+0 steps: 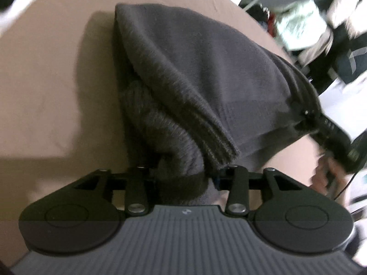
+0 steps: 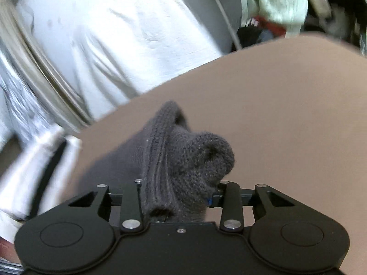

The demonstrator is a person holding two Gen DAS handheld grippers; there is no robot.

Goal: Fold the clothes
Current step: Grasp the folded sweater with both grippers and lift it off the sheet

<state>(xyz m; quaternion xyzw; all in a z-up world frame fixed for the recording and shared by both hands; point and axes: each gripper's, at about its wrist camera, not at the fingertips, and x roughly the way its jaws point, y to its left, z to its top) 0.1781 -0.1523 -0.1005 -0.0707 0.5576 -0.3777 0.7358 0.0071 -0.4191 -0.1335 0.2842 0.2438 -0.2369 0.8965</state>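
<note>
A dark grey knitted garment (image 1: 206,73) hangs stretched over the brown surface (image 1: 45,91). My left gripper (image 1: 187,174) is shut on its ribbed hem, which bunches between the jaws. My right gripper shows at the far right of the left wrist view (image 1: 325,123), holding the garment's other end. In the right wrist view, my right gripper (image 2: 179,190) is shut on a bunched ribbed edge of the same garment (image 2: 183,155). The fingertips of both grippers are hidden in the cloth.
The brown surface (image 2: 275,114) fills most of the right wrist view; its edge runs diagonally. Beyond it a person in a white shirt (image 2: 114,34) stands. Cluttered items and a pale green cloth (image 1: 296,27) lie past the surface's far edge.
</note>
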